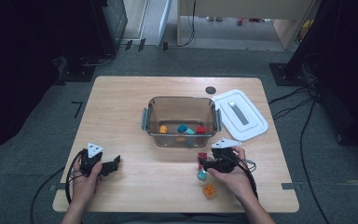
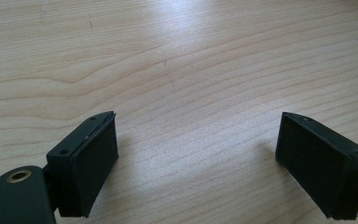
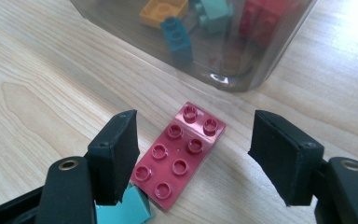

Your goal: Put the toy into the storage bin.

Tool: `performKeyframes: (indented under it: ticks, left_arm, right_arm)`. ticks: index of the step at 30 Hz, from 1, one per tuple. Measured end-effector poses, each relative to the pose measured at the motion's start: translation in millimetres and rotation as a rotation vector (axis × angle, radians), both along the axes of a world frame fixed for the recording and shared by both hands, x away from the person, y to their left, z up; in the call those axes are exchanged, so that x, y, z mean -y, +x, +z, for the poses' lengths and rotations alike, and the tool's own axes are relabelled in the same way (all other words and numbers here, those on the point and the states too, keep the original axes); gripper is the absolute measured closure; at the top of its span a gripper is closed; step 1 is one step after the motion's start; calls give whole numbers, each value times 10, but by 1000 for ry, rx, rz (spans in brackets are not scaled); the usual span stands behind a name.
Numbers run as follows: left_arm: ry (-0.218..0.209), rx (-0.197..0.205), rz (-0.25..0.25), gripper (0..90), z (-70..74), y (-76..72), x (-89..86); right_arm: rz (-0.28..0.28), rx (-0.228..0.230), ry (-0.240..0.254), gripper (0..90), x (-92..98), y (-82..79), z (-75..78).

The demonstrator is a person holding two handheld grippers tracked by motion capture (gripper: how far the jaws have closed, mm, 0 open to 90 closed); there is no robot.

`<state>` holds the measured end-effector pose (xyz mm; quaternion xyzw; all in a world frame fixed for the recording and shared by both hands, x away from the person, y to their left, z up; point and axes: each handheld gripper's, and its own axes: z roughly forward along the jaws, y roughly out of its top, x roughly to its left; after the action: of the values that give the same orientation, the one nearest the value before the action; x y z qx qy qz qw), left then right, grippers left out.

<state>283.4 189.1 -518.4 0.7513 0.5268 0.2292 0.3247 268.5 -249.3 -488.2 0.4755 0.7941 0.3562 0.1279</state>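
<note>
This looks like a lab or recording room rather than a home. A plain wooden table [image 1: 121, 102] stands alone on grey carpet [image 1: 37, 121], with black tape marks [image 1: 77, 108] stuck to the floor beside it. Dark equipment stands [image 1: 284, 72] flank the table, and black cables [image 1: 303, 130] trail across the carpet. Light wooden furniture [image 1: 242, 14] stands at the back.

Wooden table [image 1: 135, 100] bears bin [image 1: 181, 111], lid [image 1: 240, 114], bricks [image 1: 202, 157].

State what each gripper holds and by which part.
Nothing is held. The right gripper has its open jaws either side of the red brick, pads apart from it. The left gripper is open over bare table.
</note>
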Motion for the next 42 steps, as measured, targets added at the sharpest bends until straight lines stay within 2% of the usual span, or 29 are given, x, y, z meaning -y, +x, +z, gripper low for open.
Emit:
performKeyframes:
  ticks: [5,18,23,28,33,37,38,42]
  left_arm:
    - [0,0,0,128,0,0,0]
    - [0,0,0,128,0,0,0]
    - [0,0,0,128,0,0,0]
    - [0,0,0,127,0,0,0]
    - [0,0,0,128,0,0,0]
    - [0,0,0,127,0,0,0]
    - [0,0,0,128,0,0,0]
    - [0,0,0,128,0,0,1]
  right_arm:
    - [-20,-1,-2,351,-31,4,-59]
    - [-22,-14,-38,399,-129,0,-209]
    - [-21,-11,-43,423,-141,-3,-209]
    - [-12,-4,-80,476,-153,-28,-199]
    - [34,12,-112,589,-110,-44,-192]
    - [42,3,-102,584,-54,-52,-189]
    - [29,-5,-102,574,-44,-53,-184]
    - [28,-15,-114,590,-13,-41,-171]
